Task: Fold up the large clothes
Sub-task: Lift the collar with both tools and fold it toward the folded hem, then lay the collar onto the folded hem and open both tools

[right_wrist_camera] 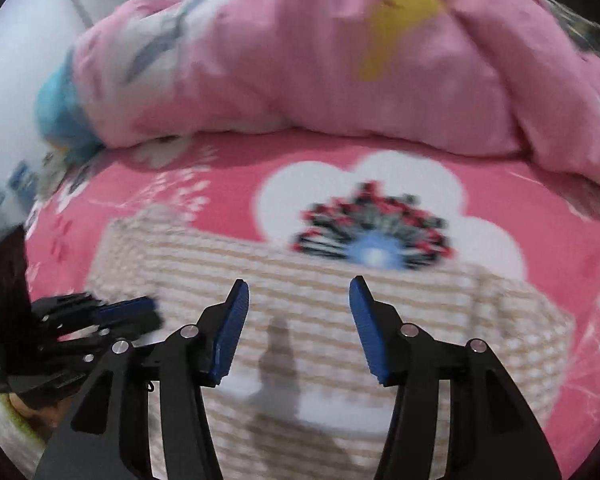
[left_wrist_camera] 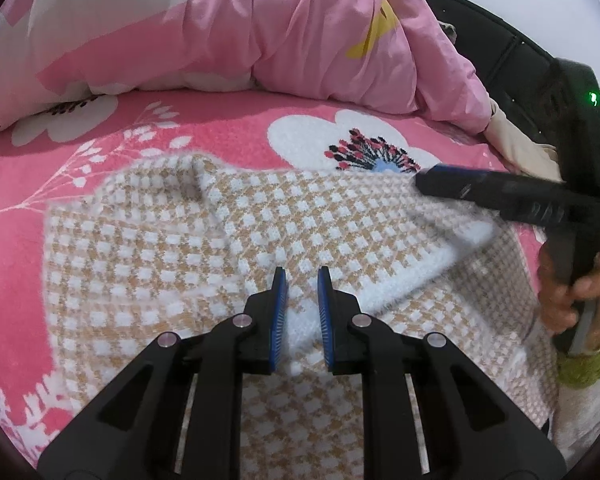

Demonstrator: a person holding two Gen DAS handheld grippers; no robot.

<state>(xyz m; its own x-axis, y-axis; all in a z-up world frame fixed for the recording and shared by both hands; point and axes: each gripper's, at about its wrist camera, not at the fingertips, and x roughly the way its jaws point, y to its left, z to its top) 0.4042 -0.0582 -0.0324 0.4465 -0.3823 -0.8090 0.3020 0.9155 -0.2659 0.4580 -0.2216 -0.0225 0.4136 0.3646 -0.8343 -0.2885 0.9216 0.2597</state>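
A beige and white checked knit garment (left_wrist_camera: 172, 264) lies partly folded on the pink flowered bed cover (left_wrist_camera: 228, 128); it also shows in the right wrist view (right_wrist_camera: 320, 312). My left gripper (left_wrist_camera: 302, 276) hovers over the garment's middle, its blue pads a narrow gap apart with a white fold of knit between them. My right gripper (right_wrist_camera: 298, 288) is open and empty above the garment. In the left wrist view the right gripper (left_wrist_camera: 420, 180) reaches in from the right near the garment's far right corner. The left gripper (right_wrist_camera: 148, 304) shows at the left of the right wrist view.
A bunched pink flowered duvet (left_wrist_camera: 284, 32) lies across the far side of the bed; it also shows in the right wrist view (right_wrist_camera: 300, 60). A dark headboard (left_wrist_camera: 500, 40) stands at the back right. A blue soft item (right_wrist_camera: 60, 116) sits at the duvet's left end.
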